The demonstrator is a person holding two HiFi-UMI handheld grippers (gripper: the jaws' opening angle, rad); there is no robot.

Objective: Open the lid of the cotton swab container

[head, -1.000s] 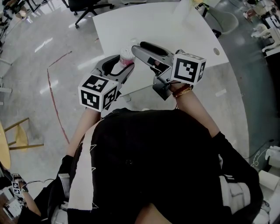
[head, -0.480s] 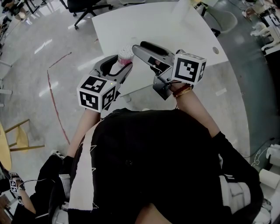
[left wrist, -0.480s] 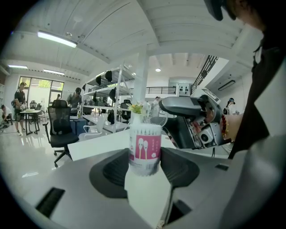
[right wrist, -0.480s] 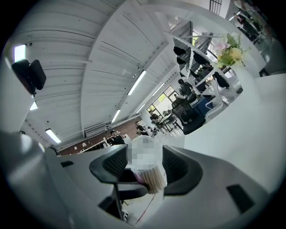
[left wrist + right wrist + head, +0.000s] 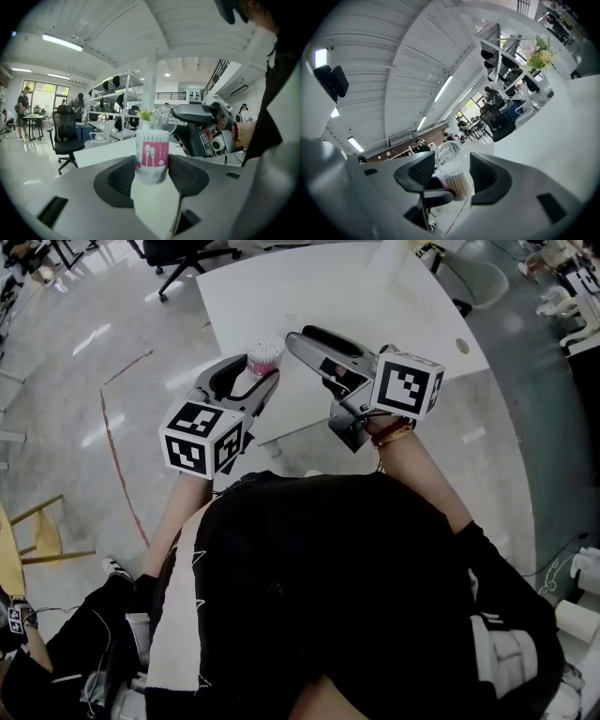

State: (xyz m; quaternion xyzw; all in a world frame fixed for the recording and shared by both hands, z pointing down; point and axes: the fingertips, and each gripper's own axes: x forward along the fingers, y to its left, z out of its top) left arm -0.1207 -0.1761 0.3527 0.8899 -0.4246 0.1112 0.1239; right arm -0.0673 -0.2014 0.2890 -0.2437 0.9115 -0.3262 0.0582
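Clamped upright, low on its sides, between the jaws of the left gripper (image 5: 152,164): the cotton swab container (image 5: 152,149), raised by the desk (image 5: 375,296) edge. Spread wide around its clear lid (image 5: 448,151), seemingly not pressing: the jaws of the right gripper (image 5: 452,165). Likely trouble: prying hard enough to twist the container from that low pinch, spilling swabs onto the floor (image 5: 75,381).

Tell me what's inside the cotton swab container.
Cotton swabs stand packed inside the cotton swab container, stems showing through its clear wall in the right gripper view. The pink label covers those behind it.
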